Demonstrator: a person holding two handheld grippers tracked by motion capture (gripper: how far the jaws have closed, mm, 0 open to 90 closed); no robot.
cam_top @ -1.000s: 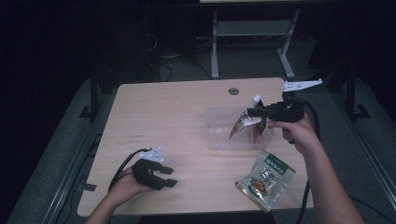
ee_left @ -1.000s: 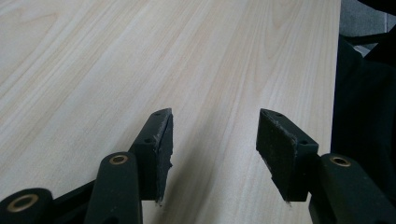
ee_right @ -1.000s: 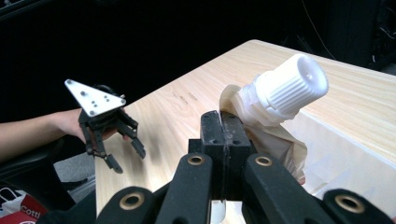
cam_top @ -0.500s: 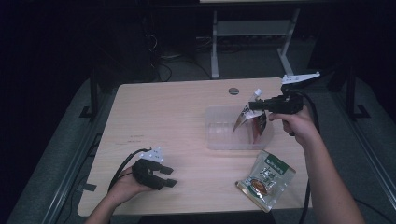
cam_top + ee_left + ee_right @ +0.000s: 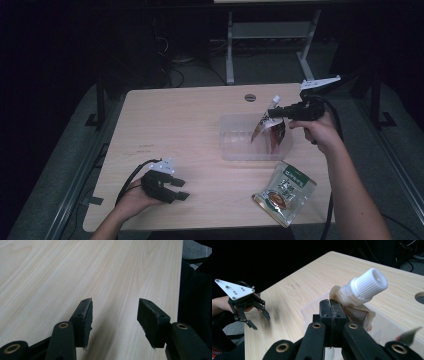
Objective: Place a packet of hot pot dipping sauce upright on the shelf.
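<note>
My right gripper (image 5: 279,113) is shut on a spouted pouch (image 5: 268,127) with a white screw cap (image 5: 367,285), which hangs over the clear plastic bin (image 5: 235,145) on the right of the table. In the right gripper view the jaws pinch the pouch's top edge just below the spout (image 5: 332,311). A second pouch (image 5: 285,186), green and brown, lies flat near the front right edge. My left gripper (image 5: 179,189) rests low at the front left, open, with bare wood between its fingers (image 5: 85,320).
The light wooden table (image 5: 175,120) has a round cable hole (image 5: 250,97) at its far edge. Dark floor and a white desk frame (image 5: 230,45) lie beyond. Cables trail from both grippers.
The right gripper has lifted the spouted pouch a little higher and further right over the bin. The left gripper has stayed put.
</note>
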